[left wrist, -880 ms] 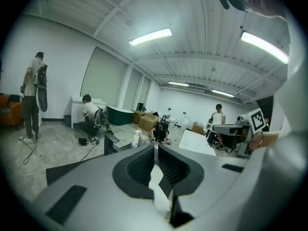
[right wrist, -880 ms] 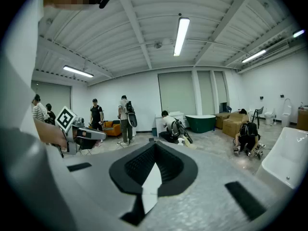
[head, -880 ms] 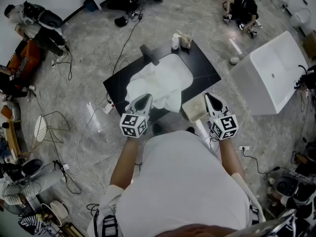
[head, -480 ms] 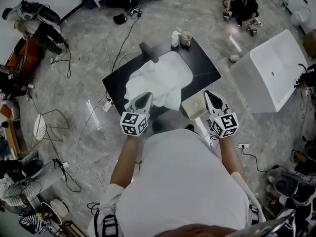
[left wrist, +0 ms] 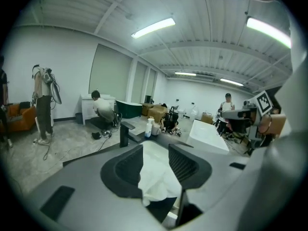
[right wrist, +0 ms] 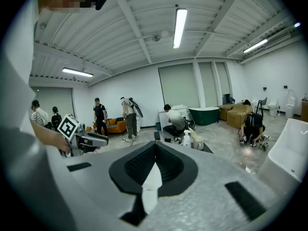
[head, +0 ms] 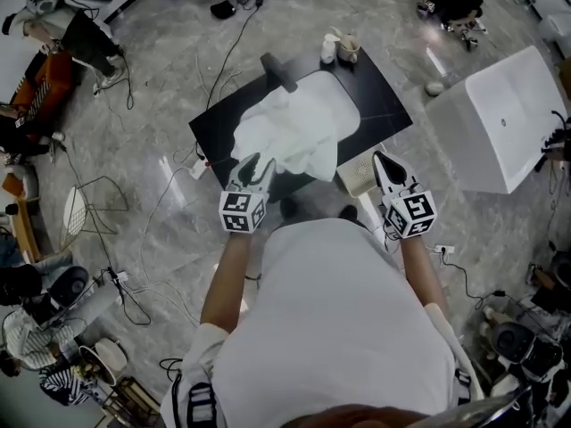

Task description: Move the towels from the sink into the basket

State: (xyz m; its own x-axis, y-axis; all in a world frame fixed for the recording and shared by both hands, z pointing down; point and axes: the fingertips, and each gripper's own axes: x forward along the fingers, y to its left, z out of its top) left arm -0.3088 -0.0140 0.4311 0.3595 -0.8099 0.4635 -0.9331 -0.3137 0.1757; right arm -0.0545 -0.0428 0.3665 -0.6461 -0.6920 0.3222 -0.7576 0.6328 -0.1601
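**Left Tongs Reaching the Towel Heap at the Sink's Front Edge**

The person is standing at the black counter (head: 388, 114) and holding both tools out toward its near side. The towels (head: 299, 132) are lying in a white heap in the sink (head: 339, 98). They are filling most of it and spilling over the counter's front edge toward the person.

The left gripper (head: 255, 162) is pointing slightly downward at that overhanging fold. Its jaws are standing partly apart. In the left gripper view, white cloth is showing in the gap between the two ribbed pads, and neither pad is visibly pressing on it.

The right gripper (head: 379, 159) is hovering well to the right, clear of the towels, with its tip just beside the basket (head: 355, 178). Its jaws are resting together and gripping nothing. The basket, pale and perforated, is sitting just beside the counter's right front corner.

A dark faucet (head: 278, 69) is standing at the back of the sink. A white bottle (head: 329, 50) and a cup (head: 349, 47) are sitting side by side at the counter's far corner. A white bathtub (head: 495, 119) is standing apart on the right, on a grey floor with cables trailing across it.
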